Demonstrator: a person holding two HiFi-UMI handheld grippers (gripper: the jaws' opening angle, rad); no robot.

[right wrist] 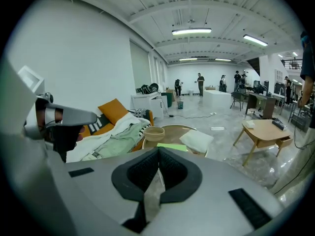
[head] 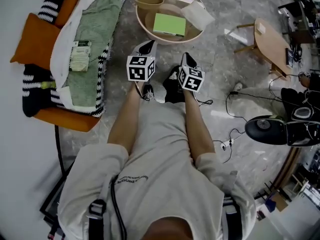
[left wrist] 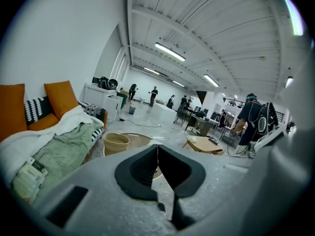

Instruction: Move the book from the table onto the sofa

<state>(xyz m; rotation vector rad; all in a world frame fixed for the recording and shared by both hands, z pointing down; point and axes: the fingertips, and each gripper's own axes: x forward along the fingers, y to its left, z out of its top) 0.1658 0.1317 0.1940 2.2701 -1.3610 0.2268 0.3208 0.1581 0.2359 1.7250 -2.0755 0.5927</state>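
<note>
A light green book (head: 169,25) lies on the low round table (head: 142,26), between a tan bowl (head: 149,0) and a folded white cloth (head: 197,14). In the right gripper view the book (right wrist: 172,147) shows as a thin green strip just above the jaws. The sofa (head: 92,39), draped with a green blanket and orange cushions, stands left of the table. My left gripper (head: 146,47) is shut and empty, its tips near the table's near rim. My right gripper (head: 188,60) is also shut and empty, a little short of the table. Both grippers (left wrist: 157,146) (right wrist: 158,149) point toward the table.
A small packet (head: 80,55) lies on the sofa's blanket. A low wooden side table (head: 272,41) stands to the right. Cables (head: 235,134) and a black chair base (head: 272,129) lie on the floor at right. Several people stand far back in the hall.
</note>
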